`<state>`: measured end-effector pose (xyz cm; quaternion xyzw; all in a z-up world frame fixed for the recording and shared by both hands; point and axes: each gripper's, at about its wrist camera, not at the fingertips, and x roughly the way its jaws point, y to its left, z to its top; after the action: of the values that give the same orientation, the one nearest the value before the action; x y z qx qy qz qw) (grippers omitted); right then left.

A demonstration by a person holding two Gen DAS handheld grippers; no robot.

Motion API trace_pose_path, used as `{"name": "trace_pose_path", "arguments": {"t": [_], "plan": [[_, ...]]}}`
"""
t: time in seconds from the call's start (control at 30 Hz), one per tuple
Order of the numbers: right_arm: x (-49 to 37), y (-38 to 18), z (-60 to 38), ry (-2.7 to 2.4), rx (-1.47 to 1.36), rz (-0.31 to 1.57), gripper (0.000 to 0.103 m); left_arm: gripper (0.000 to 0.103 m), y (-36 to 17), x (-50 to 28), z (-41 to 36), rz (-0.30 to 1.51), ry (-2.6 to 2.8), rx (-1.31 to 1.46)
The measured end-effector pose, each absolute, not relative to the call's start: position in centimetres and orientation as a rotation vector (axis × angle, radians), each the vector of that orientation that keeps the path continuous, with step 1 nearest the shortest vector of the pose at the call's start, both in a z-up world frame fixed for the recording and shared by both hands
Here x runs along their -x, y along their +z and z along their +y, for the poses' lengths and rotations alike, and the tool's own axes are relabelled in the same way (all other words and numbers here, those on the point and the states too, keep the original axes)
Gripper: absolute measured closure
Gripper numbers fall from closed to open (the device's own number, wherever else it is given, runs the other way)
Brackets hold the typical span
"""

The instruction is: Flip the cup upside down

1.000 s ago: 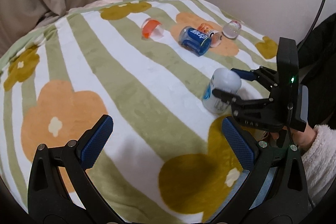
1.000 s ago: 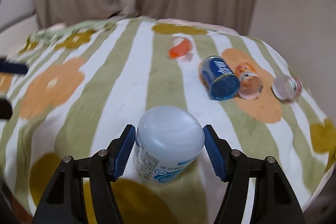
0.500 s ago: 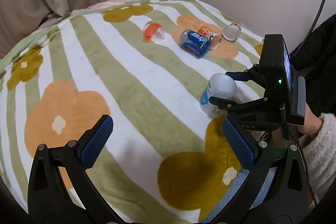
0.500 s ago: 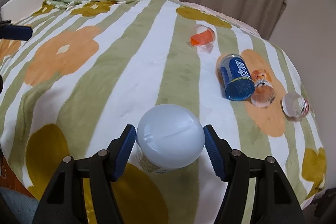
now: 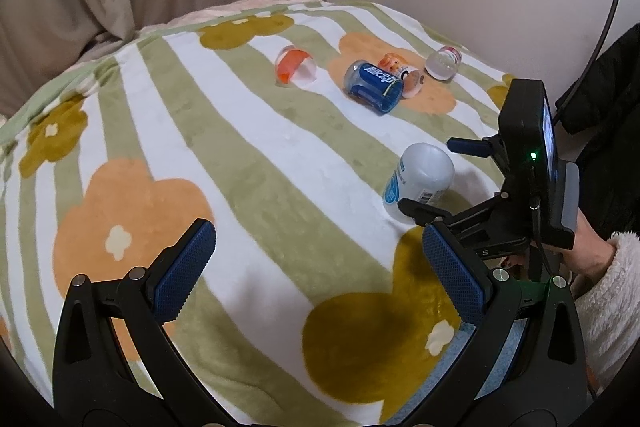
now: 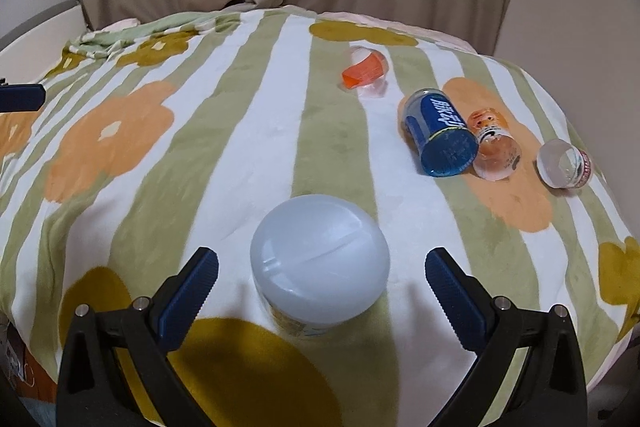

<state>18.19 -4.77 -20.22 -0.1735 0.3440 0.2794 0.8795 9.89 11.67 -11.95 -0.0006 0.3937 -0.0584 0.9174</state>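
White cup [image 6: 320, 263] sits base-up on the blanket [image 6: 256, 131], between the right gripper [image 6: 322, 267] pads, no contact, jaws wide. Left gripper [image 5: 320, 267] spread too, empty; cup at its 2 o'clock.

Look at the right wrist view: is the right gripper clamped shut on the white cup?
No. The right gripper is open, a clear gap between each pad and the white cup, which stands base-up on the blanket.
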Motion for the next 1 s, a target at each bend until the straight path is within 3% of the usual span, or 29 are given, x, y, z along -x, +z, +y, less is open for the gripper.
{"name": "trace_pose_path", "arguments": {"t": [0.2, 0.6, 1.0], "plan": [[-15.6, -17.6, -6.4, 0.562, 0.3, 0.686, 0.0, 0.0, -10.0, -8.3, 11.3, 0.75, -0.103, -0.016], [-2.9, -0.5, -14.0, 0.277, 0.037, 0.302, 0.0, 0.0, -0.1, -2.4, 6.4, 0.356, -0.052, -0.055], [3.1, 0.5, -18.0, 0.073, 0.063, 0.213, 0.0, 0.0, 1.2, 0.8, 3.1, 0.272, -0.096, -0.033]]}}
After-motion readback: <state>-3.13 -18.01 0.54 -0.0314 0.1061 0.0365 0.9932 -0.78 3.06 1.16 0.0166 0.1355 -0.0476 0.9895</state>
